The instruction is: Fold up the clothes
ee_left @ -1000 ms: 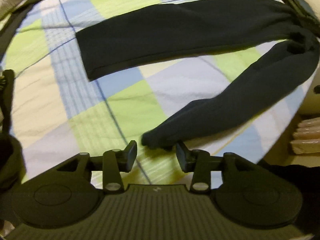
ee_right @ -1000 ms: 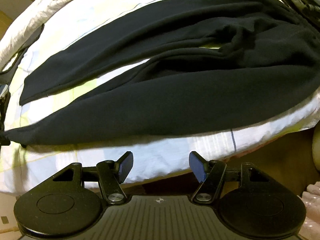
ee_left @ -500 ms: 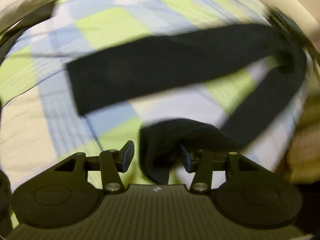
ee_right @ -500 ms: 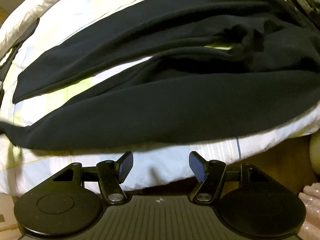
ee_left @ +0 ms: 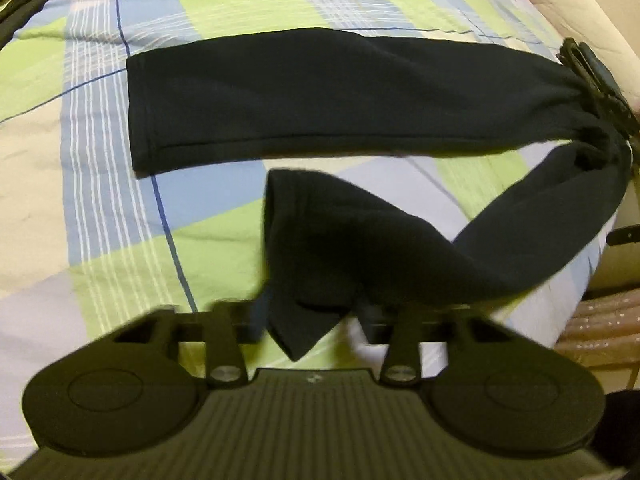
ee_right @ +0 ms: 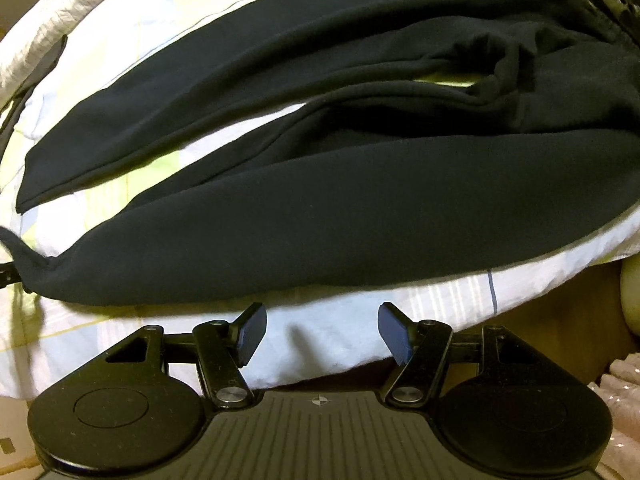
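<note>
Left tool (ee_left: 316,320) clamped on the cuff of the near trouser leg (ee_left: 400,256), lifted off the bed (ee_left: 100,200) and bunched right at the fingertips. Straight ahead, the far trouser leg (ee_left: 340,100) flat, long axis crosswise, cuff left, waist right. Right tool (ee_right: 320,334) wide open, empty, just short of the mattress edge, trousers (ee_right: 360,220) directly in front. Likely next: carrying near leg forward onto far leg.
</note>
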`<state>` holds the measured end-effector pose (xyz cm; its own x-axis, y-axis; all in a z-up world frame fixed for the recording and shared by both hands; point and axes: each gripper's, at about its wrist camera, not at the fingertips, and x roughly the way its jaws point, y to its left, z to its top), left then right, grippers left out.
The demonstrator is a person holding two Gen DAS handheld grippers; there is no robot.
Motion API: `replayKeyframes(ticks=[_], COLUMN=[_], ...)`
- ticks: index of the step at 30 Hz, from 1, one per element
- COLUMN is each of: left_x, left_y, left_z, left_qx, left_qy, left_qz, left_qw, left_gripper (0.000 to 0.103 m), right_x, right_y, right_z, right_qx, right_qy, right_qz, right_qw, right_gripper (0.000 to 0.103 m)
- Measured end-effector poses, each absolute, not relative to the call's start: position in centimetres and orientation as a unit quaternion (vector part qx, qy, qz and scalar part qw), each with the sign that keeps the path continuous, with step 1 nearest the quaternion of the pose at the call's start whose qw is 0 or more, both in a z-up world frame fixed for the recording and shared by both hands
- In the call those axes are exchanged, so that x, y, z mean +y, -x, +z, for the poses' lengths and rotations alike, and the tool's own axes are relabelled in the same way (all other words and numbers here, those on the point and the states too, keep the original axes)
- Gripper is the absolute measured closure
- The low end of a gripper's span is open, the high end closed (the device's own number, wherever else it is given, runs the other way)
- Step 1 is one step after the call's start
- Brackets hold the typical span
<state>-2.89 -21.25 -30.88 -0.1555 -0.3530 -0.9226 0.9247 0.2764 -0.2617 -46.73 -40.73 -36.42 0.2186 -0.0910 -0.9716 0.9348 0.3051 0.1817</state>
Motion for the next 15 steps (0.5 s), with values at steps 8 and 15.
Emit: replayKeyframes(ticks=[8,15], left_x=[-17.0,-15.1], left_y=[0.4,2.3], left_z=[-25.3,-28.3], left_qx=[0.632,0.634], left_qy=[-0.328,-0.407], left_qz=[-0.522,-0.478], left_qw=[0.470,0.452], left_gripper=[0.102,0.103], right_x=[-42.6,-43.6], right_y=[49.3,52.3], right_z=[-34.4,-35.1], right_qx=[0.467,0.444], right_qy=[-0.417,-0.444], right_qz=[-0.425,-0.463], right_qw=[0.654,0.626], right_gripper=[0.038,0.038])
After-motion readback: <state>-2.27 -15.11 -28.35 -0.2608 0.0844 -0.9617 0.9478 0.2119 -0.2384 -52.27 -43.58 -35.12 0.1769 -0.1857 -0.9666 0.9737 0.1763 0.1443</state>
